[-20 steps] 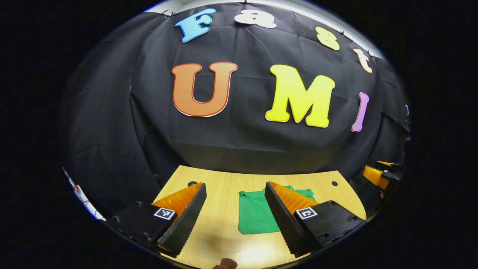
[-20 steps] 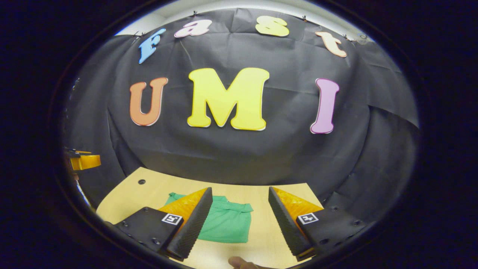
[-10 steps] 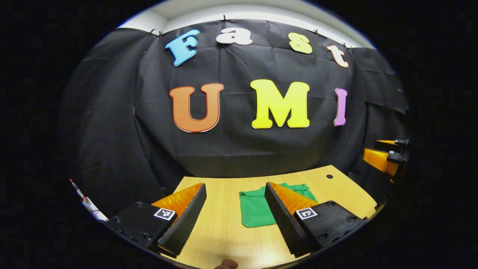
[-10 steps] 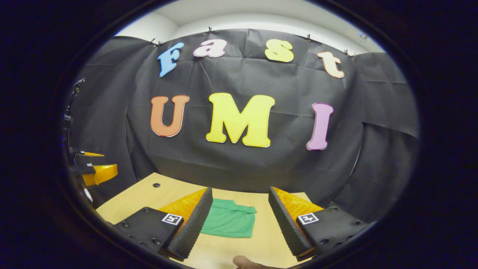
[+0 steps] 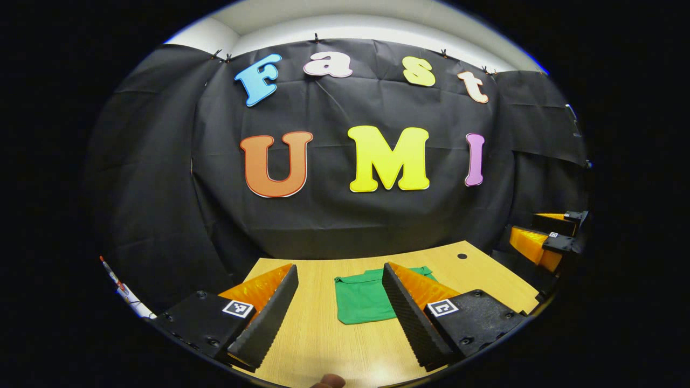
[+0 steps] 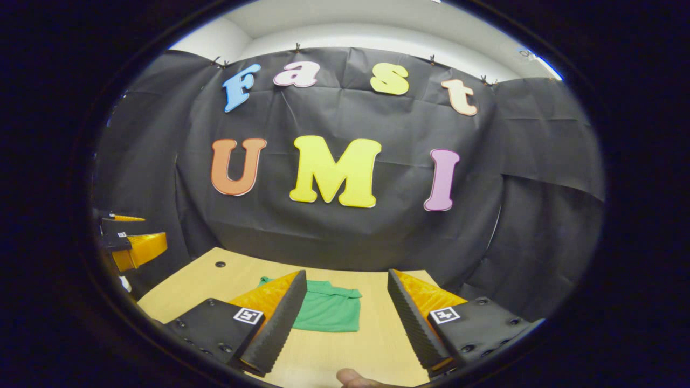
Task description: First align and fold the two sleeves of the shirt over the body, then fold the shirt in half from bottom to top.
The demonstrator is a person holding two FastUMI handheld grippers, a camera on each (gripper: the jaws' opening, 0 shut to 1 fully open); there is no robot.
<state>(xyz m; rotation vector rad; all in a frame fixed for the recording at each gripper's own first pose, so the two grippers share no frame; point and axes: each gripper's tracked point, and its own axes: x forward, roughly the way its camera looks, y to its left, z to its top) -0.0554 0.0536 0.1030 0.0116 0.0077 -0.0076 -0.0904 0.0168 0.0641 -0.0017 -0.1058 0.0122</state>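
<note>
The small green cloth shirt [image 5: 362, 297] lies flat on the light wooden table [image 5: 323, 345]. In the left gripper view it sits at about 6 o'clock, a little past the finger tips and partly behind the right-hand finger. In the right gripper view the same shirt [image 6: 330, 311] is also near 6 o'clock, with its collar at the far end. It looks like a neat little block with no sleeves sticking out, so I think the folds are likely done already.

The left gripper [image 5: 339, 310] hangs above the table with its two fingers spread wide. Nothing is between them. The right gripper [image 6: 345, 315] is the same: fingers wide apart, holding nothing. Neither one touches the shirt. Each gripper can also be seen from the other's camera, out at the side: at 3 o'clock in the left gripper view and at 9 o'clock in the right gripper view.

A bit of a thumb [image 6: 353, 378] peeks in at 6 o'clock in the right gripper view.

The shirt looks thin, soft and light. It will bend and flop, not stay stiff. It may slide a little on the smooth wood. If a fold needs fixing, I would pinch it at the near corners, one gripper on each, and lift slowly so the layers stay together.
</note>
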